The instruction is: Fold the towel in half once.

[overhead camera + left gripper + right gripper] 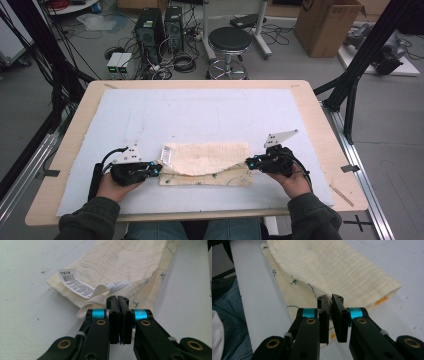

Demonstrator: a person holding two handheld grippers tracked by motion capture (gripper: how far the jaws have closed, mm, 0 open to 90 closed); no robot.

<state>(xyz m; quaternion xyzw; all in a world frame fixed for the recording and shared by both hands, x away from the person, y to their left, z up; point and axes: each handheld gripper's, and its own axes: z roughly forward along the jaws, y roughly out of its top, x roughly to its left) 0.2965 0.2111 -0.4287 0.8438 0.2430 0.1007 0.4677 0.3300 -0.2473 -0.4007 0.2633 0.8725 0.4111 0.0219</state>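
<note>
My left gripper [159, 169] is clamped on the cream cloth's [207, 157] left end, by its care label [75, 283]; right gripper [248, 162] pinches the right end; cloth lies folded on the white mat [150, 112], near table [320, 130] edge.

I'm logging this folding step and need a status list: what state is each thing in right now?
cloth: cream, folded lengthwise, flat on the mat, printed underside showing along the near edge.
care label: curled up at the cloth's left end.
left gripper: shut on the cloth's left end.
right gripper: shut on the cloth's right end.
</note>
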